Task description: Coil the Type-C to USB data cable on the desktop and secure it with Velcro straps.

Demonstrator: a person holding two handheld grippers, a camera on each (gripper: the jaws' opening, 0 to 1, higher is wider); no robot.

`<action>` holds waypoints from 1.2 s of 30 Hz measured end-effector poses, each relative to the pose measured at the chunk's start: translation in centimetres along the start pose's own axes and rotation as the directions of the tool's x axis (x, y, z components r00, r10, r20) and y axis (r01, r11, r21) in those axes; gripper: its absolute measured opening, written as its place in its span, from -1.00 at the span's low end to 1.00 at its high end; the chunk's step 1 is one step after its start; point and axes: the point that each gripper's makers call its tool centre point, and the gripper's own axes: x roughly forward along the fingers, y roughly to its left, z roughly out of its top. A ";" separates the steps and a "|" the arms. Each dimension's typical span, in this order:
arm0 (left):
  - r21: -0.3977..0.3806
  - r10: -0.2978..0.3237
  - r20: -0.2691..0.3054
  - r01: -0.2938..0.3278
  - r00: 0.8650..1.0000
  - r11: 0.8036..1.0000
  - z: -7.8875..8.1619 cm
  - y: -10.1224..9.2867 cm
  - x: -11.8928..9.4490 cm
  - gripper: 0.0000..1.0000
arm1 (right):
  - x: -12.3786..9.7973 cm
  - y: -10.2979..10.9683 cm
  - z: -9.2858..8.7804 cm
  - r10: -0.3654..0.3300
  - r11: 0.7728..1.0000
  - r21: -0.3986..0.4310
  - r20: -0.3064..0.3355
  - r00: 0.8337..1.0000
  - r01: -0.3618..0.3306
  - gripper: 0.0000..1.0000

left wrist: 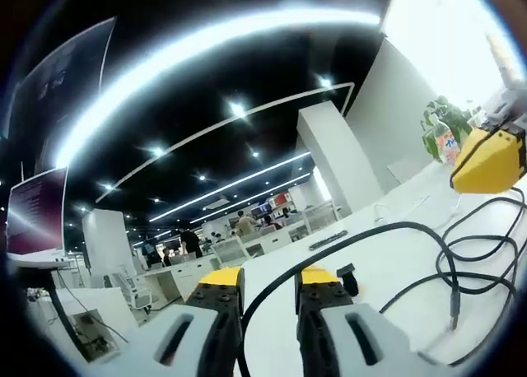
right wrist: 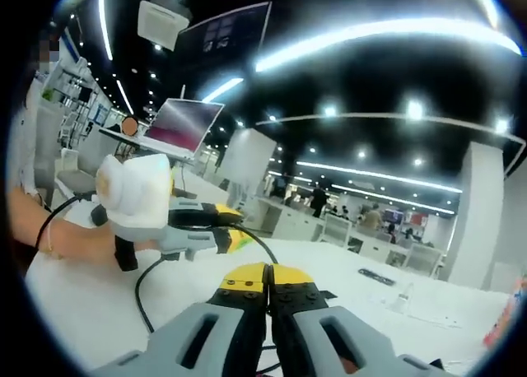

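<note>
Cable coiling in progress, both grippers raised over the white desktop (left wrist: 395,270).

The left gripper (left wrist: 269,293) stands spread, the black cable (left wrist: 362,239) running between its 2 jaws without being pinched, apparently as a guide for forming loops. The right gripper (right wrist: 268,280) has its jaws pressed together; whether it pinches the cable cannot be told. The rest lies looped on the desktop to the left gripper's right. No Velcro strap fitted yet.

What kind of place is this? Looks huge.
Probably a big open-plan office or lab: rows of white desks with people in the distance, long strip lights on a dark ceiling, and a laptop nearby.
</note>
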 end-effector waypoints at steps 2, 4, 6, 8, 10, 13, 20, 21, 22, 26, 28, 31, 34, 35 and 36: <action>0.007 0.000 0.006 0.000 1.000 1.000 0.2 0.0 -0.1 -0.59 | 0.1 -0.8 -0.4 -0.018 1.000 0.025 0.003 1.000 0.018 -0.93; 0.011 0.000 0.016 -0.001 1.000 1.000 0.5 0.0 -0.2 -0.62 | 0.2 -1.1 -0.7 -0.016 0.999 0.040 0.003 1.000 0.016 -0.73; 0.017 -0.002 0.025 0.001 1.000 1.000 0.8 0.0 -0.4 -0.65 | 0.4 -0.8 -1.0 0.010 0.999 0.048 -0.005 1.000 -0.010 -0.56; 0.021 -0.008 0.039 0.007 0.999 1.000 1.3 -0.2 -0.6 -0.67 | 0.6 -0.5 -1.2 0.016 0.999 0.040 -0.010 1.000 -0.016 -0.55; 0.016 -0.026 0.060 0.026 0.998 1.000 1.9 -0.3 -0.6 -0.67 | 0.7 -0.4 -1.5 0.016 1.000 0.025 -0.020 1.000 -0.015 -0.55; 0.023 -0.060 0.095 0.059 0.994 0.998 2.9 -0.9 -1.1 -0.70 | 0.9 -0.8 -2.0 0.004 1.000 0.026 -0.033 0.999 -0.003 -0.55; 0.086 -0.057 0.117 0.047 0.991 0.995 3.8 -0.8 -1.4 -0.91 | 0.4 -3.0 -0.7 -0.035 0.985 0.168 0.049 0.998 0.027 -0.57; 0.073 -0.049 0.115 0.041 0.992 0.997 3.6 -0.5 -1.3 -0.91 | 0.2 -3.9 -0.3 -0.063 0.979 0.198 0.069 0.996 0.048 -0.58; 0.063 -0.040 0.113 0.033 0.993 0.997 3.5 -0.2 -1.3 -0.91 | -0.1 -5.1 0.1 -0.094 0.966 0.248 0.092 0.991 0.068 -0.59; 0.030 -0.009 0.100 0.006 0.995 1.000 3.3 0.8 -1.2 -0.92 | -0.8 -8.4 -0.8 -0.161 0.946 0.293 0.056 0.985 0.138 -0.58; 0.021 0.000 0.094 -0.002 0.996 1.000 3.2 1.1 -1.0 -0.92 | -0.8 -9.5 -1.8 -0.176 0.927 0.342 0.027 0.984 0.156 -0.58; 0.003 0.004 0.096 -0.004 0.995 1.000 3.2 1.1 -1.0 -0.92 | -0.8 -10.3 -3.7 -0.179 0.883 0.434 -0.037 0.983 0.177 -0.58; 0.000 0.004 0.099 -0.004 0.995 1.000 3.4 1.1 -0.8 -0.91 | -0.5 -10.3 -6.0 -0.155 0.861 0.474 -0.102 0.983 0.185 -0.62; -0.002 0.003 0.102 -0.003 0.995 1.000 3.4 1.0 -0.8 -0.91 | -0.6 -10.3 -7.1 -0.154 0.867 0.456 -0.142 0.978 0.202 -0.65; -0.006 0.002 0.108 -0.001 0.994 1.000 3.6 1.0 -0.9 -0.90 | -0.5 -10.2 -7.7 -0.146 0.884 0.422 -0.165 0.975 0.203 -0.69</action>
